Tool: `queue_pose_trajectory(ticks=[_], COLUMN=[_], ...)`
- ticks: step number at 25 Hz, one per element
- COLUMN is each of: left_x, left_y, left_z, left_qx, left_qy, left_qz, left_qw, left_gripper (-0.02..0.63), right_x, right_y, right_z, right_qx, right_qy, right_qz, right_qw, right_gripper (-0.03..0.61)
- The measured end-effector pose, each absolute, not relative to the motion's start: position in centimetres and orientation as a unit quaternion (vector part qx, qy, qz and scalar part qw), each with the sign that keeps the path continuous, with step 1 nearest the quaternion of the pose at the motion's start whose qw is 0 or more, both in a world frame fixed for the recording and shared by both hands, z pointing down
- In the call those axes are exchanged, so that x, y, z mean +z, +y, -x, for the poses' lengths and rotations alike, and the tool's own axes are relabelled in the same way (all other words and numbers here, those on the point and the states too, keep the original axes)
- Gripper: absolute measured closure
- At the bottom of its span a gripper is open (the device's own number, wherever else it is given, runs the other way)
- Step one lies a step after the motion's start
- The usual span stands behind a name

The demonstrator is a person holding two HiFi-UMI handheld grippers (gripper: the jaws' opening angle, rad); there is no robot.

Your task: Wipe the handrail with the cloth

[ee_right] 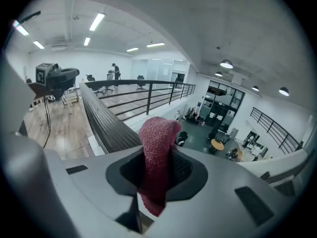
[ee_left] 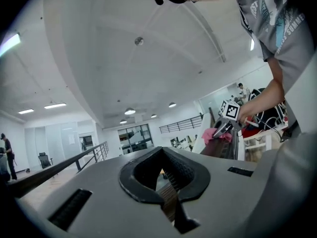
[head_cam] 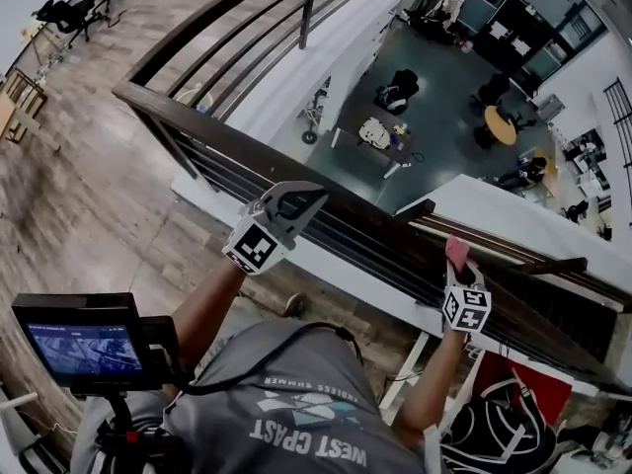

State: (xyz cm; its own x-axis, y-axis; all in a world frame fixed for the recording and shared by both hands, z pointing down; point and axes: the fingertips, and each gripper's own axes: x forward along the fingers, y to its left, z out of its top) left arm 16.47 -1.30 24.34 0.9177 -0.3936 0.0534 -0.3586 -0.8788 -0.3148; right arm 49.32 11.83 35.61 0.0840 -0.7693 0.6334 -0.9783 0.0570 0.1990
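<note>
Nearest, at the lower left of the head view, a small monitor [head_cam: 81, 349] sits on a stand beside the person's grey shirt [head_cam: 296, 413]. Both forearms reach forward from there to a dark wooden handrail [head_cam: 207, 131] that runs across the scene from far left to near right, with thin bars under it.

The left hand-held gripper [head_cam: 308, 197] rests over the top of the handrail, well to the left of the other one. Its jaws are drawn together with nothing between them, and only a strip of the rail shows through the gap.

The right hand-held gripper [head_cam: 460, 270] is further right along the handrail. Its jaws are pinched on a red cloth [head_cam: 457, 251], which sticks up past the tips. Seen from the left gripper view, the cloth lies against the top of the rail.

To the left is a wooden plank floor [head_cam: 89, 196]. Beyond the handrail, far below, a lower floor [head_cam: 444, 77] holds a round table [head_cam: 501, 126].
</note>
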Motion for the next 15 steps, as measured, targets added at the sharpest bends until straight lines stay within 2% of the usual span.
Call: queue_pose_trajectory(ticks=[8, 11, 15], left_x=[23.2, 23.6, 26.1], left_y=[-1.2, -0.7, 0.2], left_z=[-16.8, -16.9, -13.7], left_qx=[-0.028, -0.026, -0.019], left_qy=[0.229, 0.212, 0.219], left_qz=[0.966, 0.969, 0.969], left_qw=[0.120, 0.128, 0.116], left_gripper=[0.611, 0.611, 0.611], right_x=[35.1, 35.9, 38.9], right_y=[5.0, 6.4, 10.8], right_z=[-37.9, -38.9, -45.1], right_qx=[0.118, 0.141, 0.169], right_qy=[-0.756, -0.747, -0.687], right_qz=[-0.548, -0.564, -0.633], right_qw=[0.338, 0.322, 0.313], right_gripper=[0.506, 0.506, 0.506])
